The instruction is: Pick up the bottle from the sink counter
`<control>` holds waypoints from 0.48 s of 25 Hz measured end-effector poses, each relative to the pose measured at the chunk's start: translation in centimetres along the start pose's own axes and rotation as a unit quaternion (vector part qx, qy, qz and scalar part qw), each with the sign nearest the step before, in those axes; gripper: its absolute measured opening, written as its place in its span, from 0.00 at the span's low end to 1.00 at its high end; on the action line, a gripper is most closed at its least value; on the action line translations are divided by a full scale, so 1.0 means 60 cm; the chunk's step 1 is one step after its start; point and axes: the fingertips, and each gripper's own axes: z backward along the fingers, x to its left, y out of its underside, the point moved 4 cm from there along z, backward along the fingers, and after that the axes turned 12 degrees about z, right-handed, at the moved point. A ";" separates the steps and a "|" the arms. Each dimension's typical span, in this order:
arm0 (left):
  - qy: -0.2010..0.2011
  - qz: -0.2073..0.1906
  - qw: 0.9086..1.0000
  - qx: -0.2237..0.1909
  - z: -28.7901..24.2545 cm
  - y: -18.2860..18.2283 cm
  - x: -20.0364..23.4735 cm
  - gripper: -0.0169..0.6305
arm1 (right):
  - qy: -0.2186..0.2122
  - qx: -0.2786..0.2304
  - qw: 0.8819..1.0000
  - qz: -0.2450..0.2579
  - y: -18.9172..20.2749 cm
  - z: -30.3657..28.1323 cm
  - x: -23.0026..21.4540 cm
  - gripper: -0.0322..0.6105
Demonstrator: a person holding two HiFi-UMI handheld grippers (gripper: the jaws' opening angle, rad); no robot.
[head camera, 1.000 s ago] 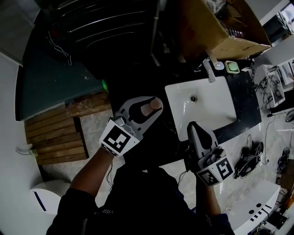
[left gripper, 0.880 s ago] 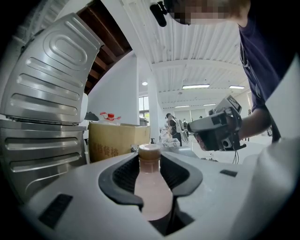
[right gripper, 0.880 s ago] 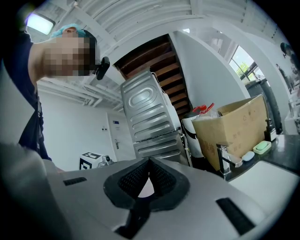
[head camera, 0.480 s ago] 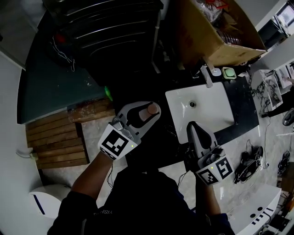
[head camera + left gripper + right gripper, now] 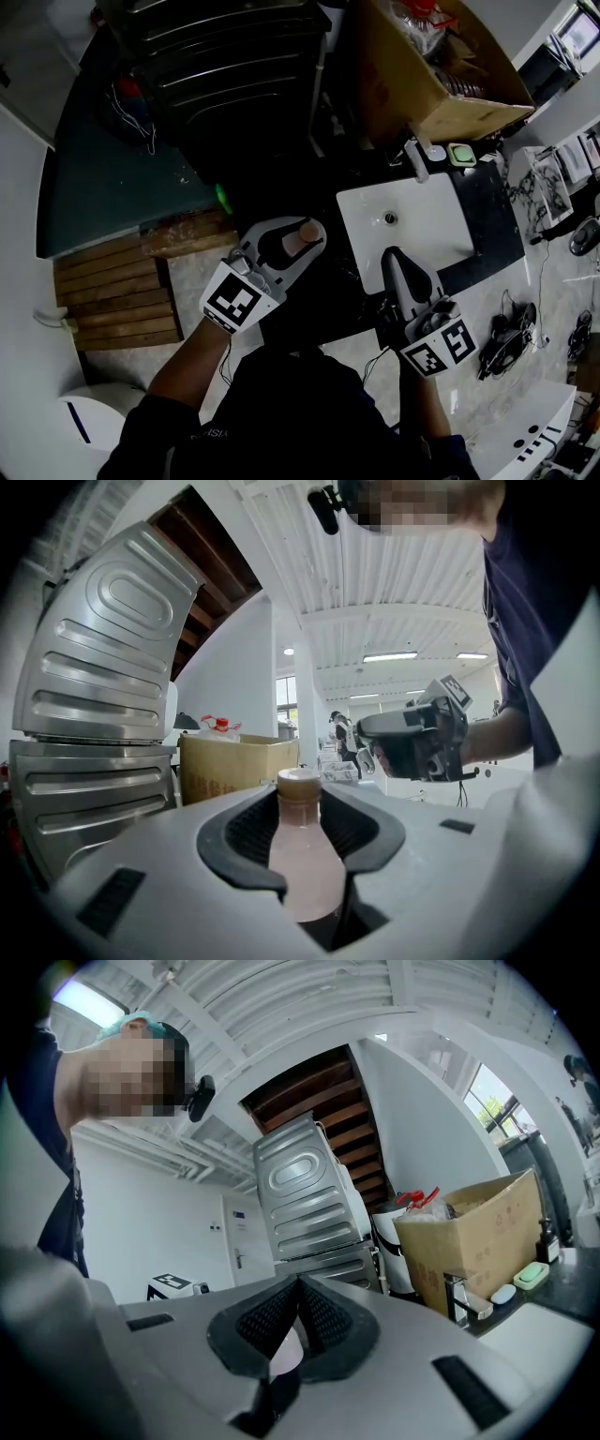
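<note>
A small bottle (image 5: pixel 307 231) of pale pink liquid with a tan cap stands upright between the jaws of my left gripper (image 5: pixel 300 229), held off the counter to the left of the sink. In the left gripper view the bottle (image 5: pixel 302 855) fills the gap and both pads press its sides at the left gripper (image 5: pixel 300 797). My right gripper (image 5: pixel 394 255) hovers over the sink's front edge with its jaws together and nothing in them. In its own view the right gripper (image 5: pixel 300 1283) has its tips touching.
The white sink (image 5: pixel 441 230) sits in a black counter (image 5: pixel 497 216), with a faucet (image 5: pixel 413 155) and a soap dish (image 5: pixel 459 153) behind. A cardboard box (image 5: pixel 431 75) stands at the back. A ribbed metal appliance (image 5: pixel 234 66) is at the far left, and wooden slats (image 5: pixel 122 281) lie on the floor.
Both grippers have risen a little, the left one still carrying the bottle. The jaws of both look the same as before.
</note>
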 end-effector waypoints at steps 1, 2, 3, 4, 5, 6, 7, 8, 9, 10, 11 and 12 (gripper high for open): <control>0.000 -0.001 1.000 0.000 0.002 -0.001 -0.002 0.24 | 0.000 -0.001 1.000 0.000 -0.002 0.001 0.001 0.09; 0.000 -0.001 1.000 0.000 0.005 -0.003 -0.004 0.24 | 0.000 -0.003 1.000 0.000 -0.005 0.001 0.003 0.09; 0.001 0.000 1.000 0.000 0.007 -0.004 -0.006 0.24 | 0.000 -0.004 1.000 0.000 -0.007 0.001 0.004 0.09; 0.001 0.000 1.000 0.001 0.010 -0.004 -0.008 0.24 | 0.000 -0.006 1.000 0.000 -0.008 0.001 0.006 0.08; 0.002 -0.001 1.000 0.001 0.013 -0.004 -0.009 0.24 | 0.000 -0.008 1.000 0.001 -0.010 0.000 0.009 0.09; 0.002 -0.001 1.000 0.001 0.015 -0.005 -0.010 0.24 | -0.001 -0.010 1.000 0.002 -0.011 0.000 0.011 0.09; 0.002 -0.001 1.000 0.001 0.017 -0.005 -0.011 0.24 | -0.001 -0.011 1.000 0.002 -0.013 -0.001 0.013 0.09; 0.003 -0.002 1.000 0.002 0.019 -0.005 -0.012 0.24 | -0.002 -0.012 1.000 0.003 -0.014 -0.002 0.015 0.09; 0.003 -0.002 1.000 0.002 0.021 -0.006 -0.013 0.24 | -0.002 -0.013 1.000 0.003 -0.015 -0.003 0.017 0.09; 0.004 -0.003 1.000 0.002 0.023 -0.007 -0.014 0.24 | -0.003 -0.015 1.000 0.003 -0.016 -0.003 0.018 0.09; 0.004 -0.002 1.000 0.002 0.024 -0.008 -0.016 0.24 | -0.003 -0.016 1.000 0.003 -0.018 -0.003 0.020 0.09; 0.004 -0.003 1.000 0.001 0.026 -0.009 -0.018 0.24 | -0.004 -0.016 1.000 0.004 -0.019 -0.003 0.021 0.09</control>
